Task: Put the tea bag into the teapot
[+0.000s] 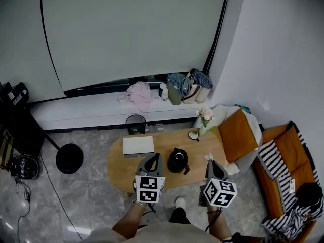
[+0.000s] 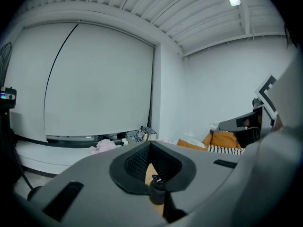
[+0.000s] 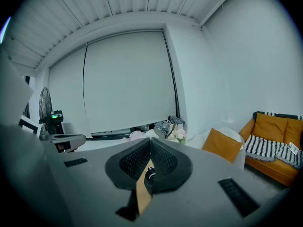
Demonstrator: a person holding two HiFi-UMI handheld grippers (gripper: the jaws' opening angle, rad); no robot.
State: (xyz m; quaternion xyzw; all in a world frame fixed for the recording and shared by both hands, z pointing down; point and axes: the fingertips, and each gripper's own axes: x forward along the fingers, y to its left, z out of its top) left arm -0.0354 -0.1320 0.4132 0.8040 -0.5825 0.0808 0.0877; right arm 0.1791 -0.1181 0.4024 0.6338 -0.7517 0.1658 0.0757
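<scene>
Closure comes first: your left gripper (image 2: 150, 144) has its jaws pressed tip to tip with nothing between them. Your right gripper (image 3: 150, 140) is the same, so neither carries anything. Both hover over the near edge of the oval table (image 1: 121, 173), one on either side of the black teapot (image 1: 177, 161). The tea bag (image 1: 207, 157) looks to be the small pale scrap just by the right gripper's tip, though it is too small to be sure. If it is, spread the right jaws before you come down and pinch it by its upper part. Check the teapot's lid too; whether it is on or off cannot be told. Beyond the pot are a white box (image 1: 137, 146), a cup (image 1: 194, 134) and a flower vase (image 1: 203, 121). None of them blocks the short path. A bin (image 1: 135, 124) stands past the table.
</scene>
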